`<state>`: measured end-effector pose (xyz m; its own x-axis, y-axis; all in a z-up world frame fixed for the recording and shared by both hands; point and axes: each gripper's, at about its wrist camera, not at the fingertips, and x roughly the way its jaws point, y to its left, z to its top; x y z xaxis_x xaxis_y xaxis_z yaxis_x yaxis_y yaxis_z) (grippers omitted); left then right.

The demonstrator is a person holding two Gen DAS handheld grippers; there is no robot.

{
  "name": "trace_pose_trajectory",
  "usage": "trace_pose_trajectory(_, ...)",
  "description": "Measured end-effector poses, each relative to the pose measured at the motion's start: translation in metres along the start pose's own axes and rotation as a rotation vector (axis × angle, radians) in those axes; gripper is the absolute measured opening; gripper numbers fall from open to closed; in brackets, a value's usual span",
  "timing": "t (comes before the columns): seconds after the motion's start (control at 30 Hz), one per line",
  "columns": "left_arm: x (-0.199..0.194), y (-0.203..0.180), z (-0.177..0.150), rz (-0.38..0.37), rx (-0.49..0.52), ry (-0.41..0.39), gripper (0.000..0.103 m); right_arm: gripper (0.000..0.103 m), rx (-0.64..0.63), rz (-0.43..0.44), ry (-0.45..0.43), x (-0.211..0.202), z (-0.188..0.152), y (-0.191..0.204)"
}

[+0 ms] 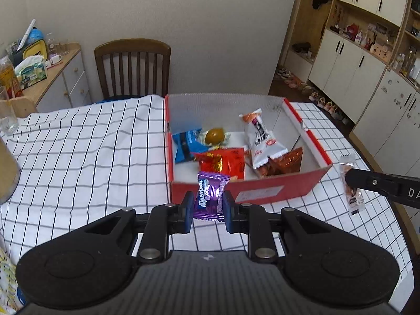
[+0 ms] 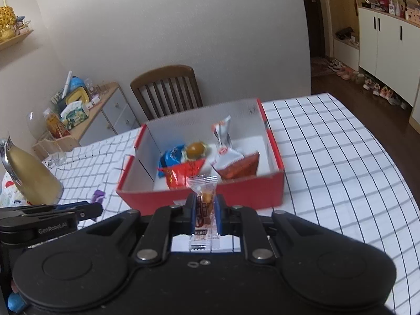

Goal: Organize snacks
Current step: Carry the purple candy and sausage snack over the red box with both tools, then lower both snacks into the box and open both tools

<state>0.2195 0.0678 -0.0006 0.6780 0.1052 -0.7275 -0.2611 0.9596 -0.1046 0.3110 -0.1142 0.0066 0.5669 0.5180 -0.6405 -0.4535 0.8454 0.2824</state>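
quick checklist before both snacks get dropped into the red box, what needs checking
1. Left gripper clamped on the purple candy: ok.
2. Right gripper clamped on the clear-wrapped snack: ok.
3. Red box open on top: ok.
4. Free space inside, along the near wall: ok.
5. Grippers over the box: not ok, both short of the near wall.
6. Snacks clear of the box rim in height: cannot tell.
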Motion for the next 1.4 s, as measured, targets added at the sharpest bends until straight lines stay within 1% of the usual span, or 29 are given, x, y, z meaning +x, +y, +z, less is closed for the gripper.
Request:
trace_pose_trajectory(0.23, 0.007, -0.003, 0.024, -0.005, 0.004, -0.024, 0.022, 0.013, -0.032, 0.007, -0.033, 0.008, 0.025, 0.011)
trace_pose_trajectory(0.37, 0.016, -0.002, 0.038, -0.009, -0.006, -0.020, 0.022, 0.013, -0.048, 0.005, -0.043, 0.016, 0.038, 0.015)
trace_pose_trajectory(0.6, 0.039, 0.002, 0.058, 0.018, -0.010, -0.005, 0.022, 0.013, -0.065, -0.019, -0.018, 0.042, 0.052, 0.018)
trace_pose_trajectory(0.87, 0.067, 0.007, 0.078, 0.037, -0.010, 0.018, 0.022, 0.013, -0.072, -0.030, 0.024, 0.074, 0.059, 0.018)
trace_pose_trajectory(1.0, 0.083, 0.005, 0.084, 0.023, 0.006, 0.032, 0.022, 0.013, -0.070, -0.035, 0.052, 0.091, 0.060, 0.017)
trace_pose_trajectory(1.23, 0.114, 0.001, 0.093, 0.033, 0.028, 0.065, 0.022, 0.013, -0.045, -0.028, 0.129, 0.122, 0.056, 0.013)
trace_pose_trajectory(1.4, 0.135, -0.001, 0.094, 0.043, 0.039, 0.099, 0.022, 0.013, -0.073, -0.023, 0.173, 0.139, 0.048, 0.018)
